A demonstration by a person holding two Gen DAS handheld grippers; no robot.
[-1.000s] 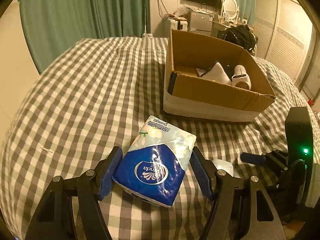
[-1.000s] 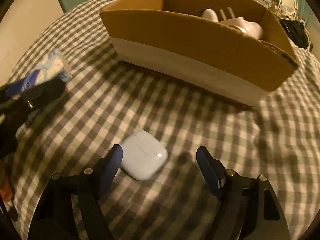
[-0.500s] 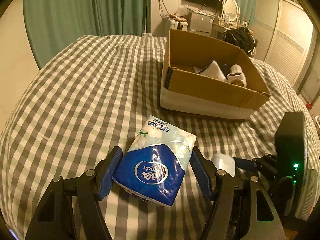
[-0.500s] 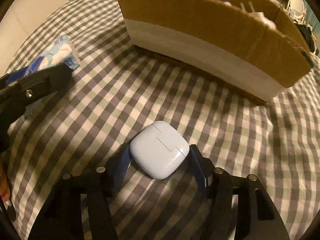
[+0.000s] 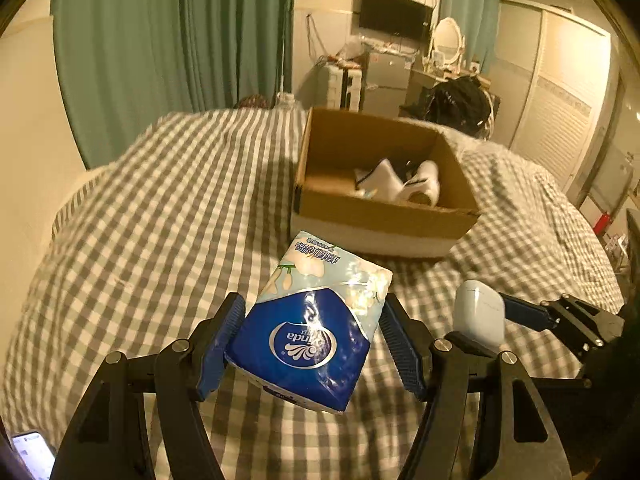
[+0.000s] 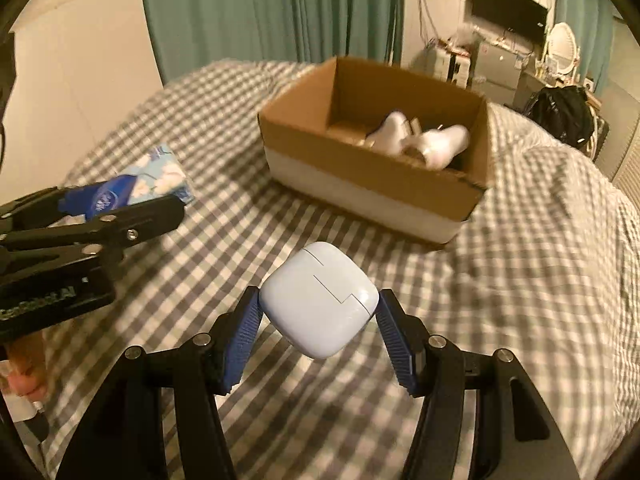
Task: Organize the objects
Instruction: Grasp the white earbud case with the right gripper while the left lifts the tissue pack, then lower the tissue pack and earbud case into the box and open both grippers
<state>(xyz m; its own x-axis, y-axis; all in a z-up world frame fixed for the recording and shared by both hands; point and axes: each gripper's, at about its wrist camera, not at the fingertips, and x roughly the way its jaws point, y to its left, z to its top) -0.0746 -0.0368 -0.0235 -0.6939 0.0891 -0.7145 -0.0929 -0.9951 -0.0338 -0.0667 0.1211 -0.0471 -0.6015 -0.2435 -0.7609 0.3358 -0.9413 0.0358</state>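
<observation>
My left gripper (image 5: 312, 336) is shut on a blue and white tissue pack (image 5: 316, 328) and holds it above the checked bedspread (image 5: 160, 220). My right gripper (image 6: 318, 324) is shut on a white earbuds case (image 6: 320, 304), lifted off the bed. The case also shows in the left wrist view (image 5: 478, 316), to the right of the pack. The pack shows in the right wrist view (image 6: 132, 188) at the left. An open cardboard box (image 5: 384, 216) lies ahead of both grippers, with white items (image 5: 400, 186) inside.
Green curtains (image 5: 180, 48) hang behind the bed. A desk with a mirror, a TV and a black bag (image 5: 460, 100) stands beyond the box. A wardrobe (image 5: 560, 112) is at the right. A phone (image 5: 32, 454) shows at the bottom left.
My right gripper closed on the earbuds case and lifted it off the bed. My left gripper rose with the tissue pack. Both views now sit higher above the bed.
</observation>
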